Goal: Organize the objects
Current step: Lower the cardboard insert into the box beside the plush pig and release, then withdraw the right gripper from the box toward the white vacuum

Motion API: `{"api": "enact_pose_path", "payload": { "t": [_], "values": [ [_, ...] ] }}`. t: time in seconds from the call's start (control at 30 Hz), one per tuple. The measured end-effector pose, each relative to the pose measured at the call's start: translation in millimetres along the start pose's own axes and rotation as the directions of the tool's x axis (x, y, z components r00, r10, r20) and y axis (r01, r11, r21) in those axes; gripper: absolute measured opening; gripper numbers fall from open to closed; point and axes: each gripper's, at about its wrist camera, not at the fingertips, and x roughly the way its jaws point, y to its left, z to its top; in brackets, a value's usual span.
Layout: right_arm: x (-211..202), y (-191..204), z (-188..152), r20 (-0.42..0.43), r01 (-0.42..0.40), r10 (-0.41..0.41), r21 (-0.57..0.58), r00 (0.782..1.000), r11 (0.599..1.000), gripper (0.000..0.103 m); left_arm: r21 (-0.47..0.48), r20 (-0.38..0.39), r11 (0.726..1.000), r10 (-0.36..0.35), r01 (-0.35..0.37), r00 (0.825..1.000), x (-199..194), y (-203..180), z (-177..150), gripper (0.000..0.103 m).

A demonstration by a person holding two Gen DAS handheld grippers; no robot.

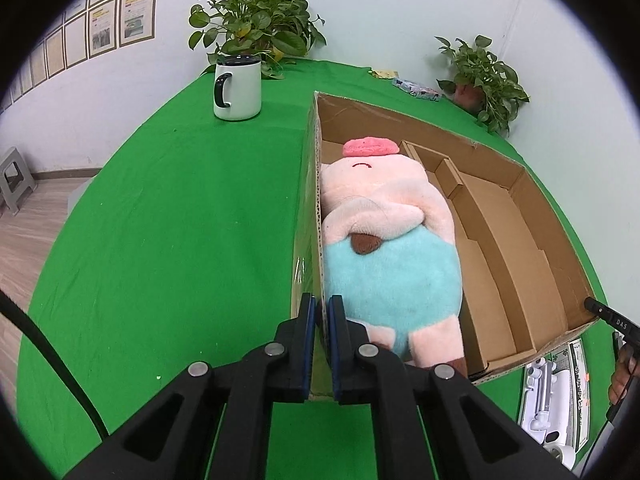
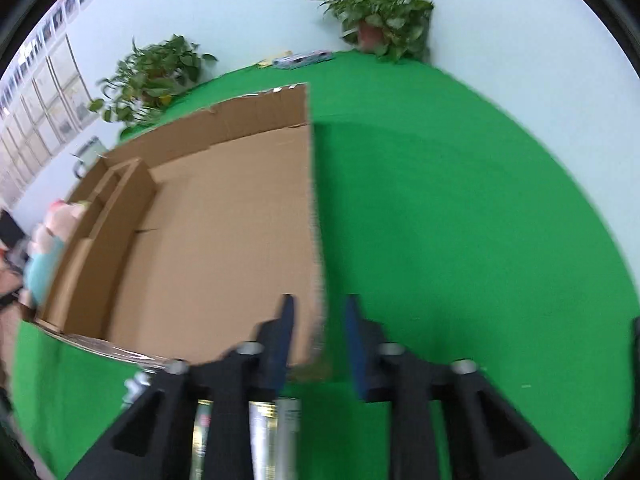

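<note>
The left hand-held gripper [image 1: 322,312] is pinching the left wall of the cardboard box [image 1: 316,208] near its front corner, one blue pad outside the wall and the other inside. The box stands open on the desk [image 1: 168,208], which is covered with a green cloth.

A plush toy [image 1: 384,240] lies on its back in the left part of the box, against that wall. It has a pink head with a darker pink tuft toward the far end, a light blue belly, and pink legs toward the near end. The inner pad of the left gripper is just beside the blue belly. To the right of the toy a cardboard divider [image 1: 472,216] runs the length of the box, and the part beyond it holds nothing.

The right hand-held gripper [image 2: 320,304] is at the box's right wall [image 2: 314,208], one finger inside and one outside. In this blurred view the jaws stand spread, with a clear gap between each pad and the wall, so they do not press on it.

Behind the box, a white mug [image 1: 237,90] with a black handle stands on the desk near a potted plant [image 1: 256,24]. A second plant [image 1: 484,76] stands at the far right corner, with a small packet [image 1: 416,89] beside it. A white packaged item [image 1: 556,400] lies on the desk in front of the box's right corner.
</note>
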Motion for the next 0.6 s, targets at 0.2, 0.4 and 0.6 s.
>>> {"api": "enact_pose_path", "payload": {
  "t": [0.2,0.4,0.6],
  "values": [
    [-6,3,-8,0.000,0.061,-0.061,-0.026,0.998,0.998,0.006,0.004,-0.005,1.000,0.016,-0.016,1.000,-7,-2,-9,0.005],
    [-21,5,-24,0.003,0.084,-0.084,-0.048,0.996,0.995,0.005,0.019,-0.006,0.999,0.031,-0.030,1.000,-20,-3,-23,0.005],
    [-33,3,-35,0.019,0.108,-0.108,-0.036,0.994,0.993,0.011,0.050,0.004,0.996,0.068,-0.069,0.998,-25,-9,-25,0.006]
  ]
}}
